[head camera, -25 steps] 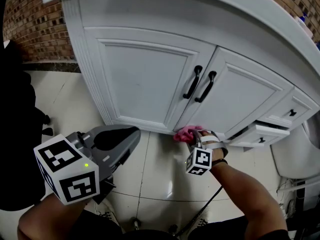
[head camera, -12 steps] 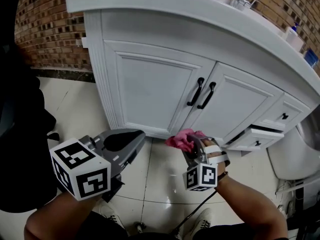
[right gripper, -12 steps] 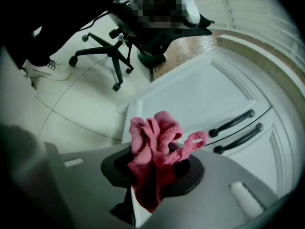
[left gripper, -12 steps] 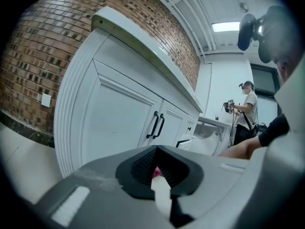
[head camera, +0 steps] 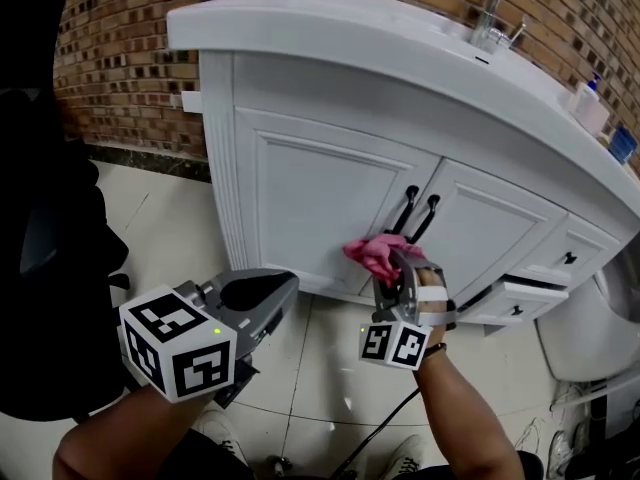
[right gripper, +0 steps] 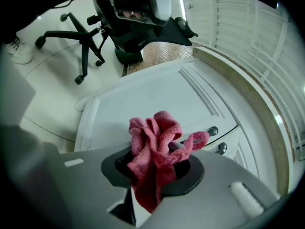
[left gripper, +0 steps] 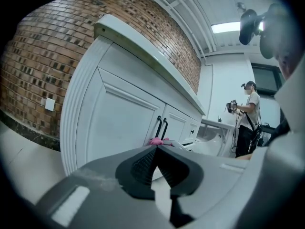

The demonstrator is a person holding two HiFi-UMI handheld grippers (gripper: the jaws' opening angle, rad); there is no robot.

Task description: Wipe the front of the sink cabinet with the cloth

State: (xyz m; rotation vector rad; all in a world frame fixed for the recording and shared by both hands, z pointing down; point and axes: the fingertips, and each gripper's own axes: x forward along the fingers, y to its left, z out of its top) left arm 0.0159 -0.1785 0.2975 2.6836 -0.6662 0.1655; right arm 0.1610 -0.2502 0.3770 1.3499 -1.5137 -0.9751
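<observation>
The crumpled pink terry cloth (right gripper: 155,144) shows against the plain white panelled sink cabinet (head camera: 300,183), whose slim bar door handles (head camera: 408,211) are black. The left gripper (left gripper: 156,148) and the right gripper (right gripper: 153,168) are grey with dark charcoal ribbed pads (left gripper: 143,163), and each carries a white cube (head camera: 180,353) patterned with black square markers. The brick wall (head camera: 120,48) is red-brown with pale mortar lines, and the glossy floor tiles (head camera: 320,358) are cream with dark grout.

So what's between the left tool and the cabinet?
Nothing but bare floor, seen in the head view; the left tool hangs short of the cabinet.
</observation>
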